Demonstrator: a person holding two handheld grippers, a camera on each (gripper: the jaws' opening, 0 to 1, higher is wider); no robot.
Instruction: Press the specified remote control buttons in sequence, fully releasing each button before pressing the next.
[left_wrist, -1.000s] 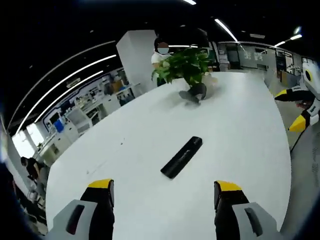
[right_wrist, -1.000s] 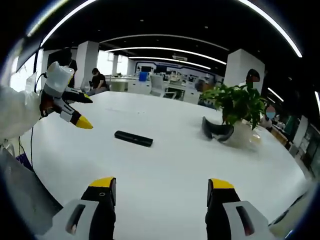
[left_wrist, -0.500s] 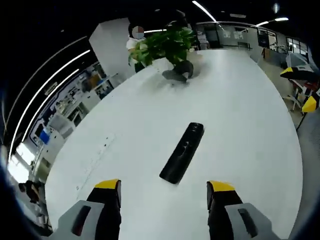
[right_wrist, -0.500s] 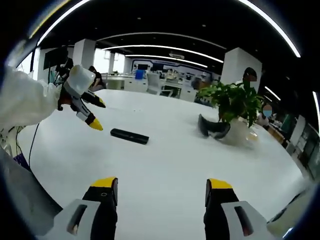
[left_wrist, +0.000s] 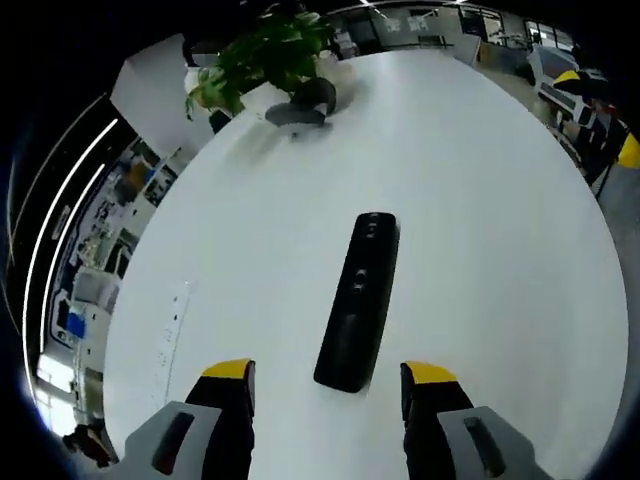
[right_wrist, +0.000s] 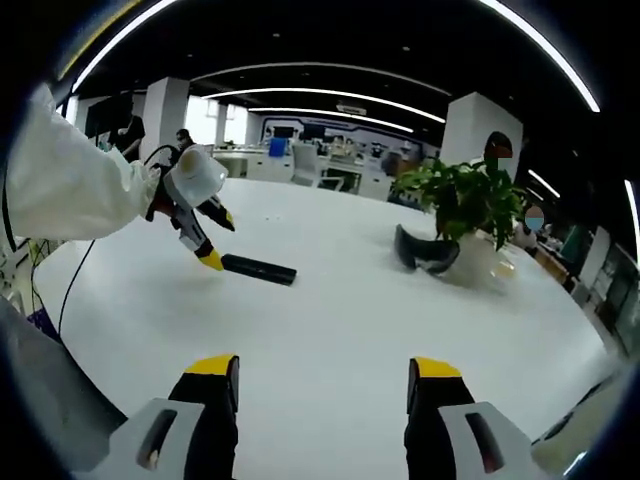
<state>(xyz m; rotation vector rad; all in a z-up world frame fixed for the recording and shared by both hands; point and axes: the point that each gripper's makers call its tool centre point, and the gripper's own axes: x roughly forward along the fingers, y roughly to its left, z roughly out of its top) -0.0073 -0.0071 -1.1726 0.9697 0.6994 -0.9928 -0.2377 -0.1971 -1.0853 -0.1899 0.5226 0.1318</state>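
Observation:
A black remote control (left_wrist: 357, 300) lies flat on the white table (left_wrist: 480, 200), lengthwise away from my left gripper (left_wrist: 328, 372). That gripper is open, its yellow-tipped jaws standing on either side of the remote's near end, just short of it. In the right gripper view the same remote (right_wrist: 259, 269) lies at the middle left, with the left gripper (right_wrist: 216, 240) hovering over its left end, held by a white-sleeved arm (right_wrist: 70, 190). My right gripper (right_wrist: 324, 364) is open over bare table, well away from the remote.
A potted green plant (right_wrist: 465, 205) and a dark curved headset-like object (right_wrist: 428, 255) stand at the table's far side; both also appear in the left gripper view, plant (left_wrist: 262, 55) and dark object (left_wrist: 300, 105). Desks and people fill the office behind.
My left gripper has moved forward and down to the remote, which now sits large between its jaws. The right gripper has stayed nearly still.

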